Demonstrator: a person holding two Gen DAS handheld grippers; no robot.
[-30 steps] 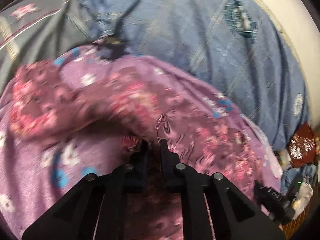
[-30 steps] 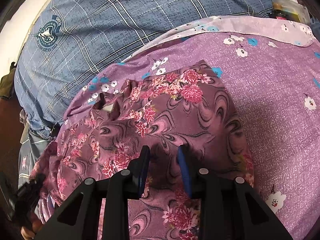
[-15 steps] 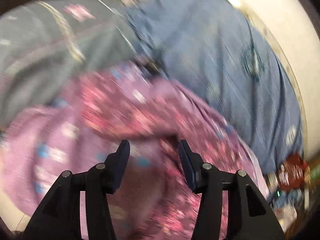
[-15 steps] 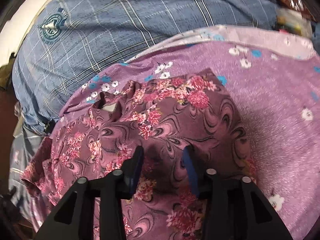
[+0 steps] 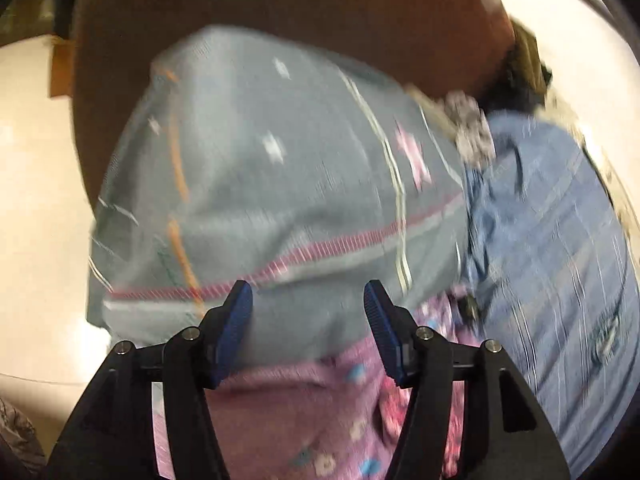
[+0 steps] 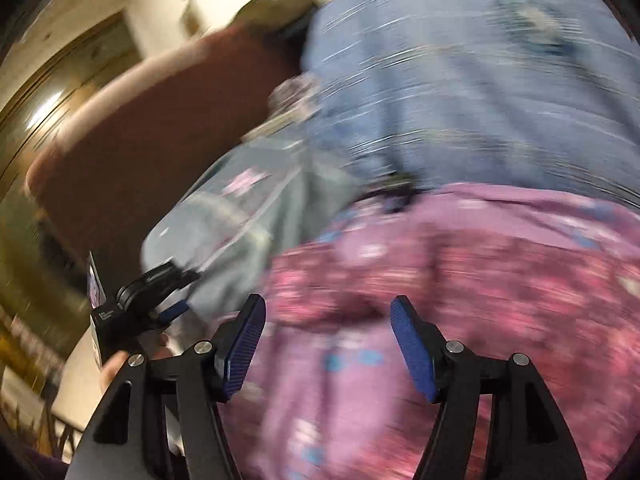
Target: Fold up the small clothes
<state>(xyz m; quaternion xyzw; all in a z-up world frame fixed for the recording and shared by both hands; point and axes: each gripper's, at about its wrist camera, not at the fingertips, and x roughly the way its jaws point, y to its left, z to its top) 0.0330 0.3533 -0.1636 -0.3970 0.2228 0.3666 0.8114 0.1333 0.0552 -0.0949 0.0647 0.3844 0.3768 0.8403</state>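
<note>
Both grippers over heap, jaws opening, nothing btwn pads. Left gripper [image 5: 308,322] faces grey striped garment [image 5: 280,184], dead ahead; right gripper [image 6: 328,336] over floral garment [image 6: 460,280]. Grey's long axis prob. crosswise; blurred.

Left gripper [image 5: 308,332]: jaws opening, blue ribbed pads well apart, nothing between them; points forward and downward.
Left gripper seen from the right wrist view [image 6: 154,292]: low at the left, black body and one blue pad showing, blurred.
Hand on the left gripper [image 6: 120,364]: partly visible under the black body, blurred.
Right gripper [image 6: 328,344]: jaws opening, pads [image 6: 412,356] wide apart, nothing gripped; tilted downward.
</note>
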